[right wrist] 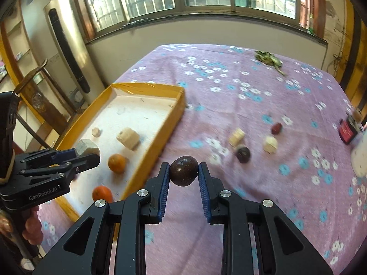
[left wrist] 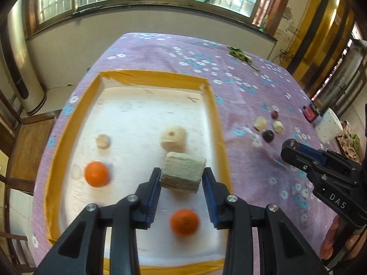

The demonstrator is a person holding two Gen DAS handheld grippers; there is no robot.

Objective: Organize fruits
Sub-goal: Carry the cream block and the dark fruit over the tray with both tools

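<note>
- The yellow-rimmed tray lies on the left of the flower-print tablecloth; your left gripper hangs over the tray's white floor, while your right gripper is over bare cloth just right of the tray's near right rim. Judged from that, the left hand's load is the nearer to a drop, and the right must travel left across the rim.
- Your left gripper's jaws are closed partway on a pale spongy block, its long axis running across the jaws, its ends pressed by the blue pads.
- In the tray already: two oranges, a tan chunk with a hole and a smaller pale piece.
- Your right gripper's jaws are clamped on a dark round fruit, held at the fingertips.
- Loose fruit waits far right on the cloth: a dark round one, a small reddish one and two pale blocks, well apart from the tray.
- Writing: "GenRobot.AI" reads on the left gripper's body in the right wrist view; "DAS" on the right gripper's body in the left wrist view. A red label at the far right edge is too blurred to read.
</note>
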